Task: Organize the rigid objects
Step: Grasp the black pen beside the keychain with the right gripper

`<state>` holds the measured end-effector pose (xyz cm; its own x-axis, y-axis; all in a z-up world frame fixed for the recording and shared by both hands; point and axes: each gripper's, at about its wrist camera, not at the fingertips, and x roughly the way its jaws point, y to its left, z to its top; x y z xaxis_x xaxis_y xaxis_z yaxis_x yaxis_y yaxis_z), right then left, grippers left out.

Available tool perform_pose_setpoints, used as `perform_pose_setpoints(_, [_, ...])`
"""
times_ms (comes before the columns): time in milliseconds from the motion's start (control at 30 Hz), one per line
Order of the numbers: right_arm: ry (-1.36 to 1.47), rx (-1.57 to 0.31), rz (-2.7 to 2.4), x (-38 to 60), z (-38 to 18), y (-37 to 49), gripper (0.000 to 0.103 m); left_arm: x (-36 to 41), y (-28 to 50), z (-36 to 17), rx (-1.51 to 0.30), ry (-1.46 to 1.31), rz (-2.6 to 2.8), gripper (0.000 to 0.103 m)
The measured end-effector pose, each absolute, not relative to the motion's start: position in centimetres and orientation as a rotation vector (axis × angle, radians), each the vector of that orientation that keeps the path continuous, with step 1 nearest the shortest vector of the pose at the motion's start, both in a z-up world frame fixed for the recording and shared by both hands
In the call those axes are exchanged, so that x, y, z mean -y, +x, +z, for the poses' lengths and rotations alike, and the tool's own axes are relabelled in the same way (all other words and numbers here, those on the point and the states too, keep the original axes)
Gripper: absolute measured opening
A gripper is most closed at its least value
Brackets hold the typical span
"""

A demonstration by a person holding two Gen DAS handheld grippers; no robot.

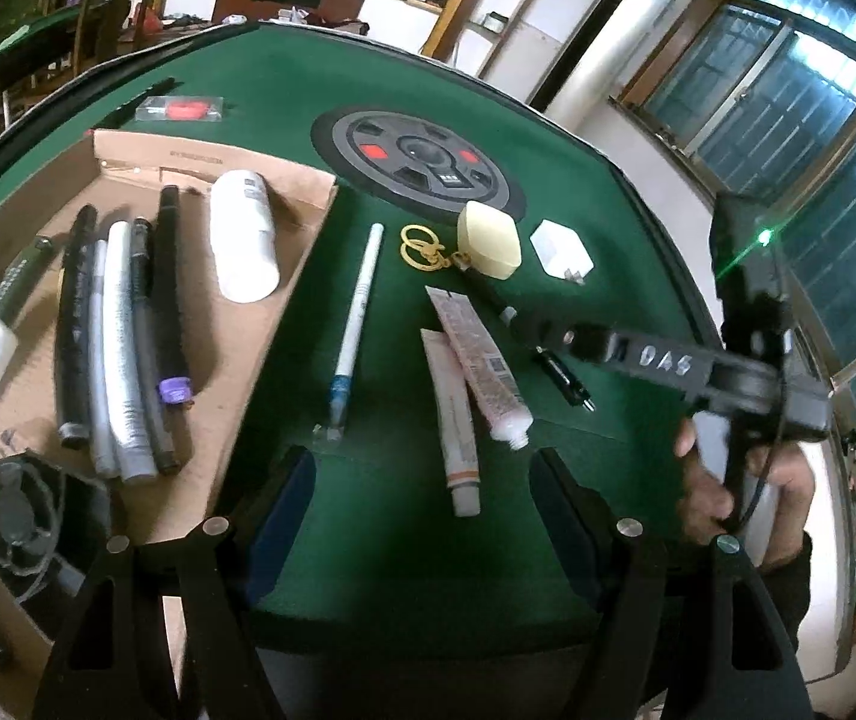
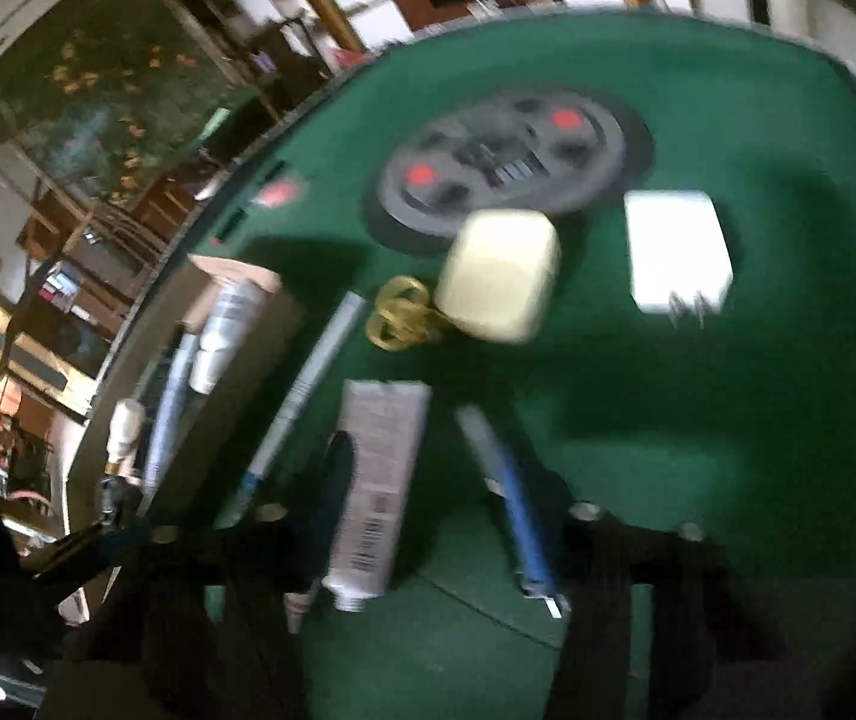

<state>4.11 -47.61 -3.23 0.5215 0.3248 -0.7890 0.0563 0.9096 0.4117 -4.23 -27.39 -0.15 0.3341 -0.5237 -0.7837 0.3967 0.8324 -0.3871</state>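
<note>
A cardboard tray at the left holds several pens, a white bottle and a small fan. On the green table lie a white pen, two tubes, a cream earbud case with a gold keyring, a white charger and a dark pen. My left gripper is open and empty above the near table. My right gripper is open, its fingers either side of the tube and dark pen; the view is blurred.
A round grey control panel sits mid-table. A clear packet with a red item lies at the far left. The table edge curves on the right by a window; chairs and shelves stand beyond.
</note>
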Motion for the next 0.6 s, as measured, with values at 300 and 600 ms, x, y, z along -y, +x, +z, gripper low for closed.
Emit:
perform_pose_setpoints(300, [0.270, -1.014, 0.087, 46.7, -3.3, 2.9, 0.012, 29.6, -3.1, 0.0, -1.070, -0.156, -0.598, 0.077])
perform_pose_setpoints(600, [0.445, -1.036, 0.109, 49.6, -3.4, 1.9, 0.011, 32.6, -3.3, 0.3, -1.056, -0.082, -0.627, 0.077])
